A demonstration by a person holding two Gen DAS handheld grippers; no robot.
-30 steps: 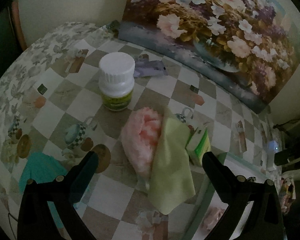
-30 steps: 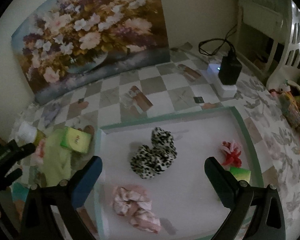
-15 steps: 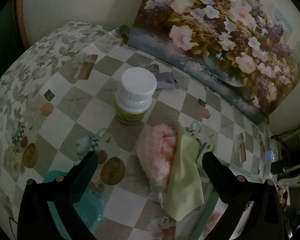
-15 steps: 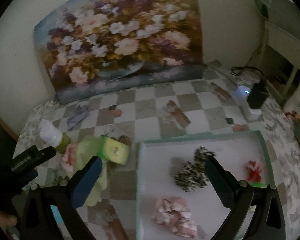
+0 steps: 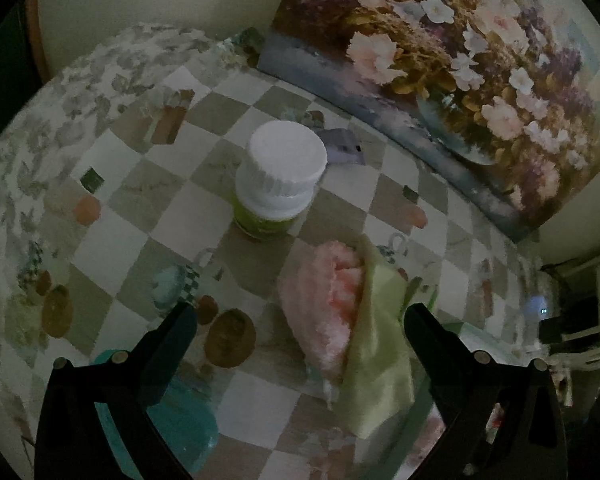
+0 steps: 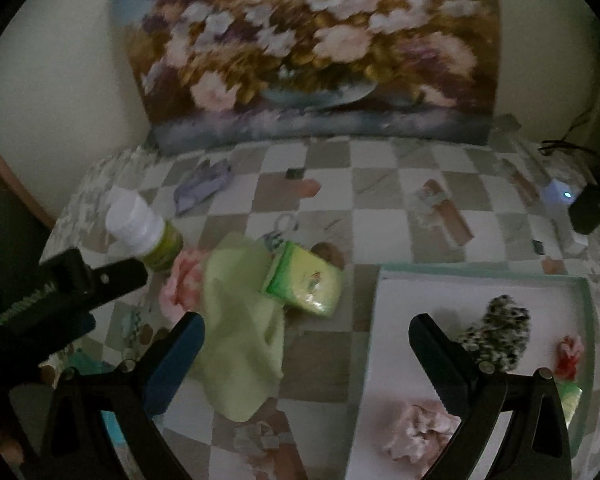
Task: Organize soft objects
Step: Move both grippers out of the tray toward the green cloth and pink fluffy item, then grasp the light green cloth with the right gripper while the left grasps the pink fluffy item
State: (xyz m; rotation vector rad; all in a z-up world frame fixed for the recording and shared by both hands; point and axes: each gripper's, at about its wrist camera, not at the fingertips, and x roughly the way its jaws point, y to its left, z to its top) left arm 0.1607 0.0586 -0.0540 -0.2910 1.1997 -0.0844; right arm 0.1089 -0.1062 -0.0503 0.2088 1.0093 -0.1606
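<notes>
Both sets of jaws stand spread wide and empty: the left gripper (image 5: 300,320) frames the pink fluffy puff (image 5: 328,300) at centre frame, the right gripper (image 6: 306,326) hangs over the green cloth (image 6: 240,332) at lower left. The cloth drapes over the puff and under the green packet (image 6: 304,280), so lifting either soft piece could drag the packet along. The white-capped bottle (image 5: 278,184) just above the puff could be tipped, well away from the tray (image 6: 480,274) at lower right.

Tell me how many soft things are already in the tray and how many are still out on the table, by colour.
In the tray:
Leopard-print scrunchie: 1
Pale pink scrunchie: 1
Red scrunchie: 1
On the table:
Light green cloth: 1
Fluffy pink item: 1
Lilac cloth: 1
Total: 6
</notes>
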